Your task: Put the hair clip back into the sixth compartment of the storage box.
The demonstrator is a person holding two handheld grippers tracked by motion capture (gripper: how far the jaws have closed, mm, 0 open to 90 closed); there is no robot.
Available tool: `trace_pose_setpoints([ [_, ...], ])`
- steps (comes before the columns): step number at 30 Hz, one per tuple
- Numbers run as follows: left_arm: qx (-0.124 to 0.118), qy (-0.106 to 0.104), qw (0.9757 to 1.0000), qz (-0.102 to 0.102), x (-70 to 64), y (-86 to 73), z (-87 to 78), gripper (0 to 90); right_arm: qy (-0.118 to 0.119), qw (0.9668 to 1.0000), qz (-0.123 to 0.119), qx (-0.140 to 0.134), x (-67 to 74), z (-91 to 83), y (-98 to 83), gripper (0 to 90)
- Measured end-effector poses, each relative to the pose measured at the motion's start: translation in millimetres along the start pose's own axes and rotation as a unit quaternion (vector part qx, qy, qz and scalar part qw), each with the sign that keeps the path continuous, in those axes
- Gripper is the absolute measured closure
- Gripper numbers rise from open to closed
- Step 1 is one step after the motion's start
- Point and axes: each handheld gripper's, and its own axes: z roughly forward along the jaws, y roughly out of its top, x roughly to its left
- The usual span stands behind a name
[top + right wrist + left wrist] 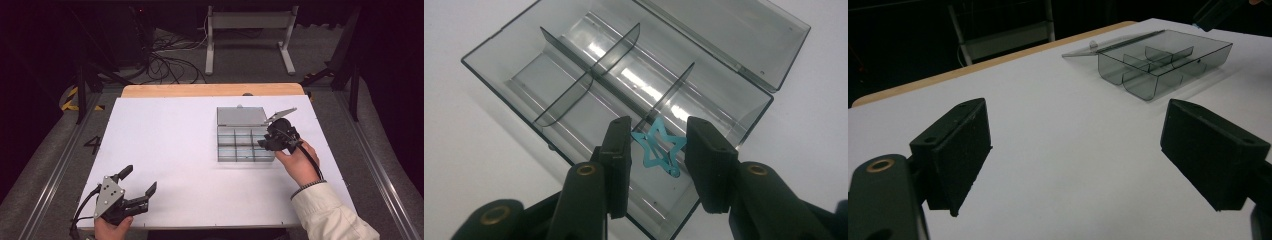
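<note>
White sheeting covers the table (pixel 170 150), with a strip of bare wood along its far edge and dark floor, loose cables and a pale metal stand beyond it. On the right half of the table sits a clear smoky-grey plastic organiser box (pixel 240 145) divided by thin partitions, its hinged lid (pixel 241 116) thrown open and lying flat behind it. The right gripper (pixel 659 150) hangs over the box's near right corner in the high view, held by a hand in a pale sleeve. Its own camera looks down into the box, where the two black jaws stand narrowly apart on either side of a small teal star-shaped snap hair clip (pixel 659 148). The clip sits between the pads, with its left point at the left pad, over a compartment at the end of the box next to one of the partitions; whether it is clear of the compartment floor cannot be told. The left gripper (pixel 136 187) rests low at the table's near left corner, well apart from the box, its jaws spread wide with bare white surface between them.
</note>
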Motion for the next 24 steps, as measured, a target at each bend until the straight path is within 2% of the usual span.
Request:
trace_pose_setpoints([
  [24, 0.002, 0.001, 1.0, -0.001, 0.3, -0.1, -0.1, 13.4, -0.007, 0.9988, -0.014, 0.046, -1.3, 21.1, -5.2, 63.5],
])
